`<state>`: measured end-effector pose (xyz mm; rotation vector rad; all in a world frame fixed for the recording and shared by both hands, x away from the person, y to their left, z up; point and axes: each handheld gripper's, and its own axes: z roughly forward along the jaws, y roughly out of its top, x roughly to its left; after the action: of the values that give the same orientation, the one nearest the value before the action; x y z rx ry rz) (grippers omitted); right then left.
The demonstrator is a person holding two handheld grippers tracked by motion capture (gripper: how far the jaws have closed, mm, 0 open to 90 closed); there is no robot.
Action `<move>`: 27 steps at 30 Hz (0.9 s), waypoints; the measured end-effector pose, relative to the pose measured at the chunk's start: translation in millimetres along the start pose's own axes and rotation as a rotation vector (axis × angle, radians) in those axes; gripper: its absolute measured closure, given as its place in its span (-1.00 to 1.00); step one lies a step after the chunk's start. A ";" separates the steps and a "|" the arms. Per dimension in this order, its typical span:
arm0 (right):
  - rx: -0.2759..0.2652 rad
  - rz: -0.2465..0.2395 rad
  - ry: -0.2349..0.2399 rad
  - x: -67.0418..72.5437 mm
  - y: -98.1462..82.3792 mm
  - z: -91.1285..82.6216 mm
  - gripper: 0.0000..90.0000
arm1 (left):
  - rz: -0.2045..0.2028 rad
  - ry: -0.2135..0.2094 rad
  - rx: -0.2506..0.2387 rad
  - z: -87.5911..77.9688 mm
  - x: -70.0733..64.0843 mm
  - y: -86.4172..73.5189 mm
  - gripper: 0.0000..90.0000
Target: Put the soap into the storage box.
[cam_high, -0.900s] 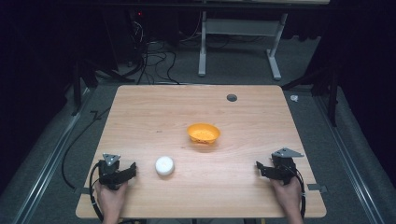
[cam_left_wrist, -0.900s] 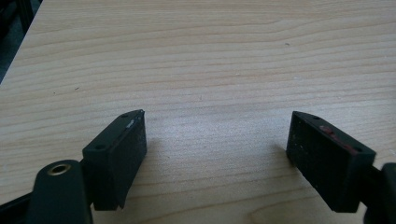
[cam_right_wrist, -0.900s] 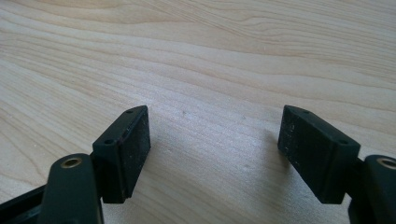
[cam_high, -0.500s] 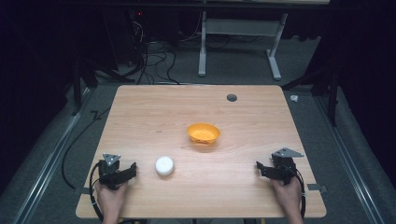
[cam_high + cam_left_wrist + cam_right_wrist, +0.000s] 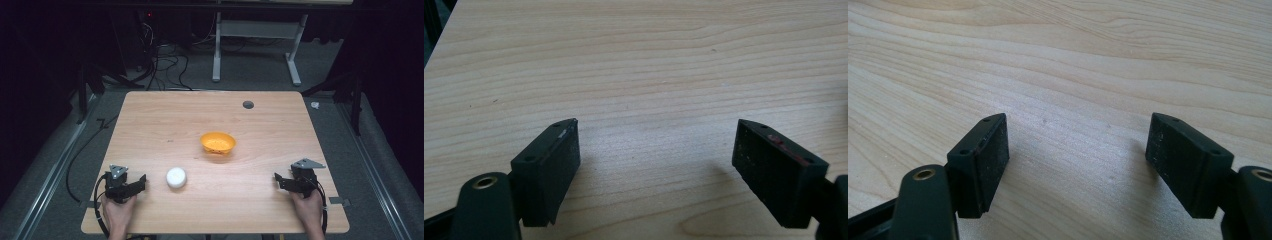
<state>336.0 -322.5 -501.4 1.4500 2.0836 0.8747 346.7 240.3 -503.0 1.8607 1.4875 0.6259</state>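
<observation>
From the high view, my left gripper (image 5: 142, 182) sits at the near left corner of the wooden table (image 5: 165, 120), my right gripper (image 5: 278, 180) at the near right. An orange bowl (image 5: 217, 142) is near the middle, with a small white round lid-looking thing (image 5: 176, 177) just right of my left gripper, not touching it. A dark hole (image 5: 248, 104) sits toward the far edge.

Left gripper view: jaws spread wide, nothing between them, just bare wood (image 5: 634, 65).

Right gripper view: same deal, jaws released and wide apart over wood grain (image 5: 1073, 60).
</observation>
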 end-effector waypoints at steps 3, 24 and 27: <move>0.000 0.000 0.000 0.0 0.0 0.0 -0.42 | 0.024 -0.016 -0.010 -6.3 -4.4 2.2 -0.57; 0.000 0.004 0.000 0.6 0.0 0.0 -0.42 | 0.111 -0.230 -0.047 -27.7 -52.3 9.1 -0.65; -0.001 0.003 0.000 0.4 -0.1 0.1 -0.42 | 0.130 -0.254 -0.037 -24.6 -61.1 9.5 -0.67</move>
<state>335.9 -322.1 -501.5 1.4532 2.0814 0.8764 320.7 184.8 -477.3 1.9384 1.1920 0.4530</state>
